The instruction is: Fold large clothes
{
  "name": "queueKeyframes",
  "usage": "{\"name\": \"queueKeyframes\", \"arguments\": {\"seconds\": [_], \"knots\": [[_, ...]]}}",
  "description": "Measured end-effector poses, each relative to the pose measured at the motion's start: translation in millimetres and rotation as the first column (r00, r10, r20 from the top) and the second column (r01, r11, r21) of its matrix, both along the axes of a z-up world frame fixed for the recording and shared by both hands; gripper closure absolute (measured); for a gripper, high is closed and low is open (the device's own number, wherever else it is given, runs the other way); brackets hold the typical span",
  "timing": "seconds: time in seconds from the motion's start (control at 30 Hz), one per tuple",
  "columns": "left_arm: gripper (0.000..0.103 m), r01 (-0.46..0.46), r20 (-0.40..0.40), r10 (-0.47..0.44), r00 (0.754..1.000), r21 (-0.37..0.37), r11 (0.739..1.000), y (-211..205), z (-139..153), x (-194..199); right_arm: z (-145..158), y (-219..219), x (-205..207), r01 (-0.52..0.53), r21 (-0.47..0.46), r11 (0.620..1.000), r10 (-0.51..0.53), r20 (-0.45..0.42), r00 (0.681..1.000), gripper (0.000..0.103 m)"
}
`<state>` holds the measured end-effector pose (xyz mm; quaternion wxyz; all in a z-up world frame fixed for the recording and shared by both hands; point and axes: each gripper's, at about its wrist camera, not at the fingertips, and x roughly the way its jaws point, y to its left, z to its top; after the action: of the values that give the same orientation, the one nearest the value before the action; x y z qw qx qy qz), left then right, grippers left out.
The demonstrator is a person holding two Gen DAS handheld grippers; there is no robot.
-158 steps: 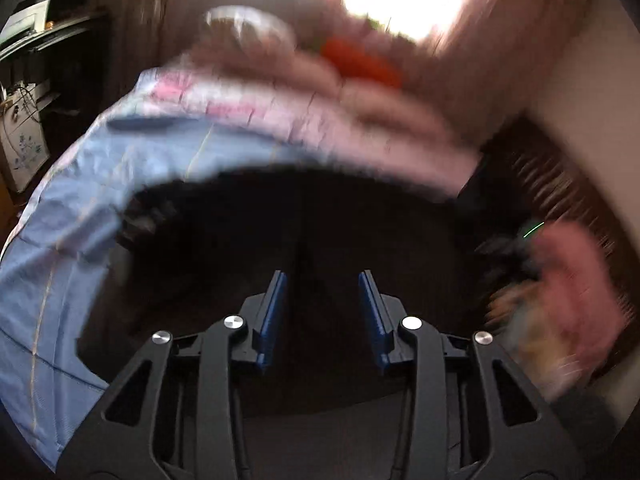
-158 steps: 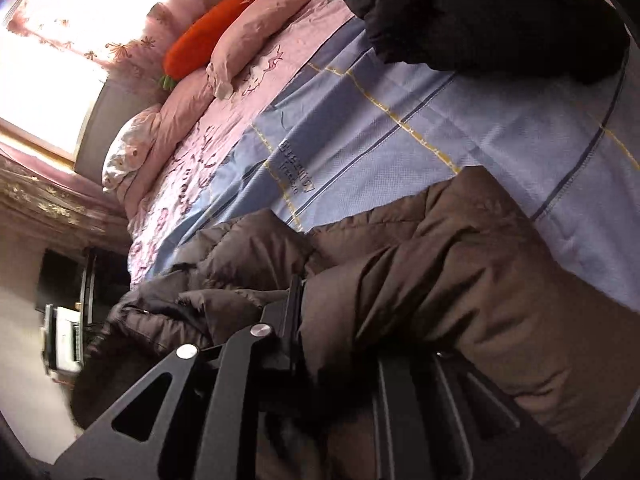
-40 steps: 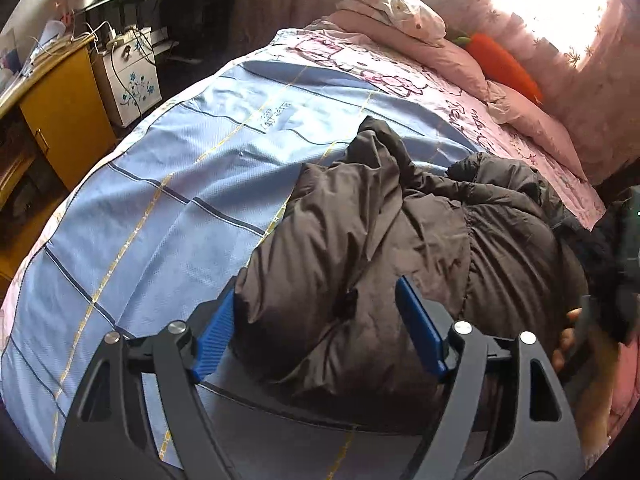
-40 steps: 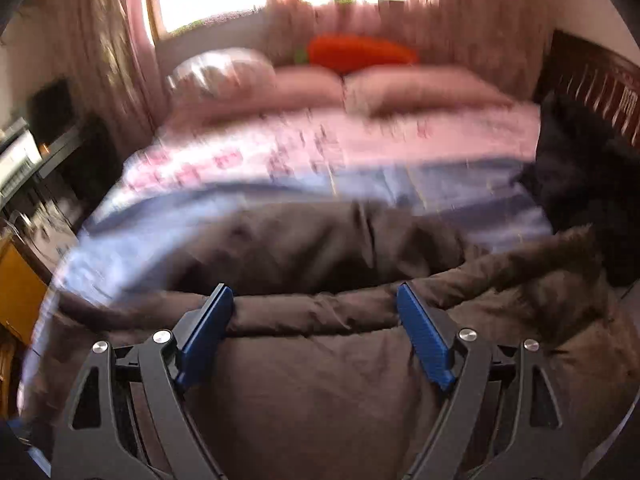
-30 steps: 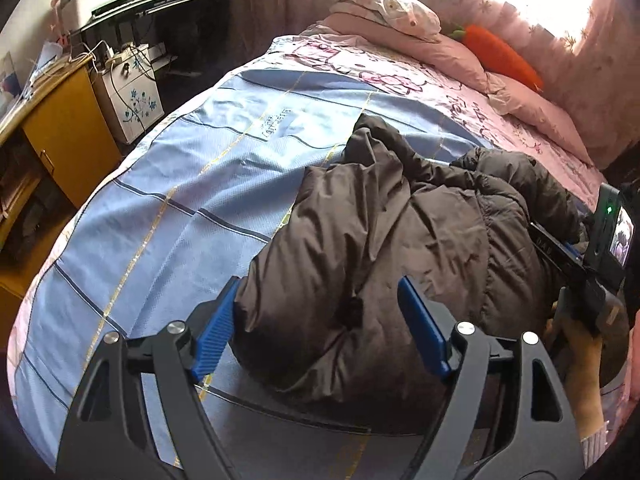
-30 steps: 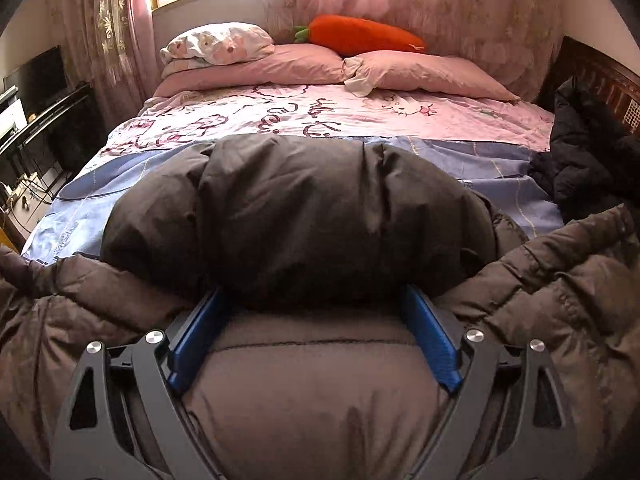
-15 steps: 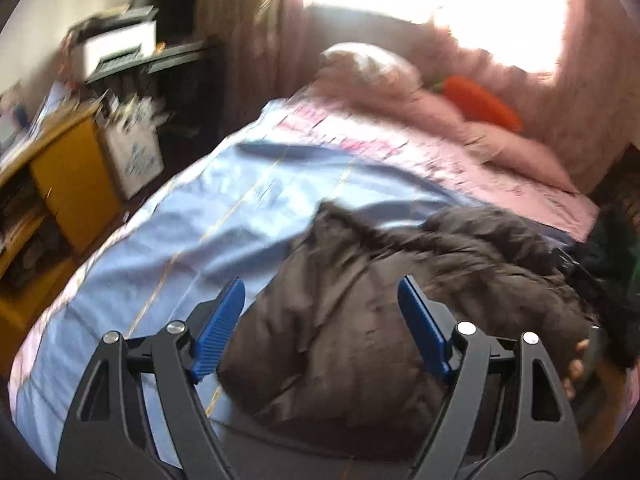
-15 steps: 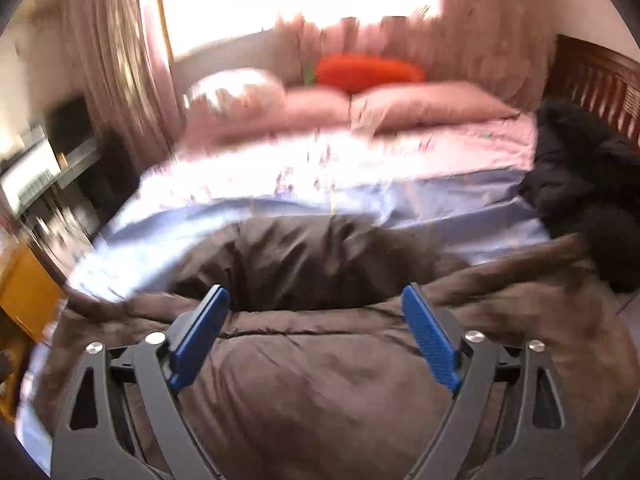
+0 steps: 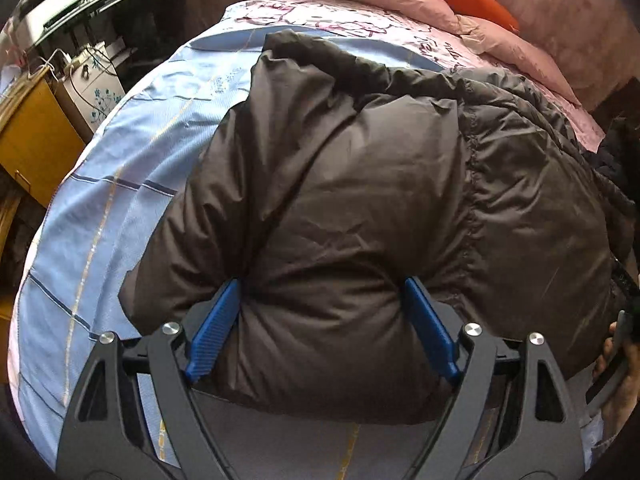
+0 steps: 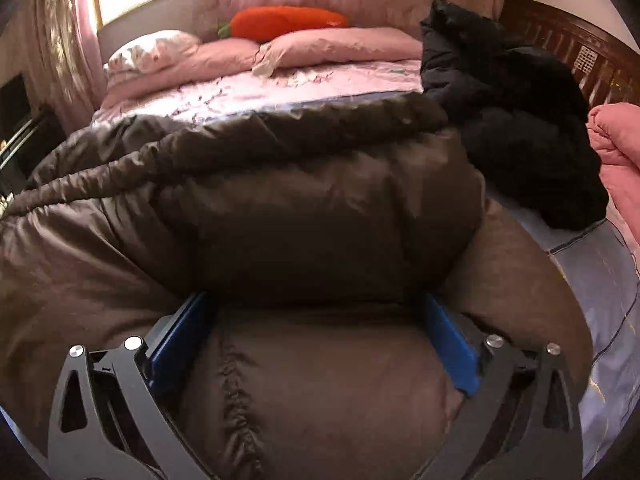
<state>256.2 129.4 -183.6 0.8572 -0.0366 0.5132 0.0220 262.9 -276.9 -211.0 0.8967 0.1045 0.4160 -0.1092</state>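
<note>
Lying in a puffy heap across the near half of the bed [image 9: 120, 128], the brown down jacket [image 9: 360, 184] fills most of both wrist views. The left gripper [image 9: 324, 324] has its blue fingers spread wide, a thick roll of the jacket bulging between them and pressing on both pads; whether it is squeezing or only straddling the roll cannot be told. The right gripper [image 10: 316, 332] stands the same way, jaws wide apart around a fat fold of the jacket [image 10: 312, 216], with more padding swelling up between the fingers.

The jacket looks light for its bulk, soft and springy, with a slick shell that creases easily. It will likely puff back open when let go and slide out of a shallow pinch. A stitched seam or the hem, where the filling is thin, would give a firmer hold than the middle of a padded panel.

Open blue sheet lies to the left of the jacket in the left wrist view, running to the bed's left edge, beyond which stand a yellow cabinet [image 9: 28, 136] and a dark shelf unit. To the right, a black coat [image 10: 508, 120] is heaped just beside the jacket, and a pink quilt [image 10: 616, 152] sits further right. Pillows [image 10: 328, 50] and an orange carrot cushion [image 10: 284, 20] occupy the far end. Room to spread a fold is best toward the left and far side.
</note>
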Motion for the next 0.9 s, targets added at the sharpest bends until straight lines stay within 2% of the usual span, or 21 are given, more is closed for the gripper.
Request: {"name": "queueKeyframes", "arguments": {"seconds": [0.07, 0.13, 0.2, 0.3, 0.33, 0.4, 0.47, 0.57, 0.63, 0.67, 0.73, 0.8, 0.83, 0.9], "knots": [[0.019, -0.003, 0.012, 0.003, 1.0, 0.006, 1.0, 1.6, 3.9, -0.4, 14.4, -7.3, -4.7, 0.005, 0.045, 0.999, -0.005, -0.003, 1.0, 0.01], [0.018, -0.013, 0.017, 0.013, 1.0, 0.013, 1.0, 2.1, 6.4, -1.9, 36.6, -22.4, -26.4, 0.045, 0.047, 0.998, -0.049, 0.083, 0.995, 0.01], [0.018, -0.014, 0.01, 0.014, 1.0, 0.016, 1.0, 2.7, 6.4, -2.8, 43.8, -40.0, -44.6, 0.102, 0.041, 0.994, -0.107, 0.116, 0.988, 0.01], [0.018, -0.015, 0.002, 0.015, 1.0, 0.014, 1.0, 1.0, 5.9, -1.5, 6.5, -77.7, -44.4, 0.149, 0.095, 0.984, -0.145, -0.044, 0.988, 0.01], [0.018, -0.015, -0.001, 0.015, 1.0, 0.005, 1.0, 0.5, 6.4, -1.6, -13.5, -89.5, -41.6, 0.136, 0.153, 0.979, -0.12, -0.108, 0.987, 0.008], [0.02, -0.021, 0.005, 0.021, 1.0, -0.013, 1.0, 0.5, 12.3, -4.0, -16.1, -97.6, -44.2, 0.152, 0.211, 0.966, -0.127, -0.129, 0.983, 0.008], [0.02, -0.031, 0.04, 0.033, 0.999, -0.06, 0.998, 0.4, 26.1, -10.0, 12.6, -97.2, -56.3, 0.174, 0.222, 0.959, -0.158, -0.086, 0.984, 0.009], [0.019, -0.02, 0.131, 0.036, 0.991, -0.123, 0.992, -13.7, 67.1, -27.2, 71.8, -68.6, -86.8, 0.105, 0.137, 0.985, -0.111, 0.041, 0.993, 0.008], [0.012, 0.009, 0.219, 0.023, 0.976, -0.143, 0.99, -33.8, 106.2, -48.9, 118.4, -34.0, -116.2, 0.046, 0.041, 0.998, -0.051, 0.115, 0.992, 0.002], [0.005, 0.015, 0.244, 0.022, 0.969, -0.149, 0.989, -42.0, 119.9, -57.4, 139.0, -15.6, -130.7, 0.016, 0.016, 1.0, -0.018, 0.142, 0.99, 0.001], [0.002, 0.085, 0.304, -0.035, 0.952, -0.152, 0.985, -66.6, 156.8, -83.5, 168.5, 15.5, -156.4, -0.027, 0.002, 1.0, 0.026, 0.186, 0.982, 0.001], [0.002, 0.143, 0.359, -0.099, 0.928, -0.099, 0.985, -85.7, 180.3, -104.8, 188.4, 38.9, -180.4, -0.037, -0.013, 0.999, 0.039, 0.221, 0.974, 0.001], [0.002, 0.162, 0.397, -0.136, 0.908, -0.031, 0.986, -99.5, 192.8, -119.3, 195.0, 52.4, -193.0, -0.035, -0.025, 0.999, 0.04, 0.229, 0.973, 0.001], [0.002, 0.174, 0.432, -0.183, 0.883, 0.061, 0.983, -116.2, 202.2, -137.4, 199.7, 73.0, -200.5, -0.054, -0.048, 0.997, 0.063, 0.207, 0.976, 0.001]]}}
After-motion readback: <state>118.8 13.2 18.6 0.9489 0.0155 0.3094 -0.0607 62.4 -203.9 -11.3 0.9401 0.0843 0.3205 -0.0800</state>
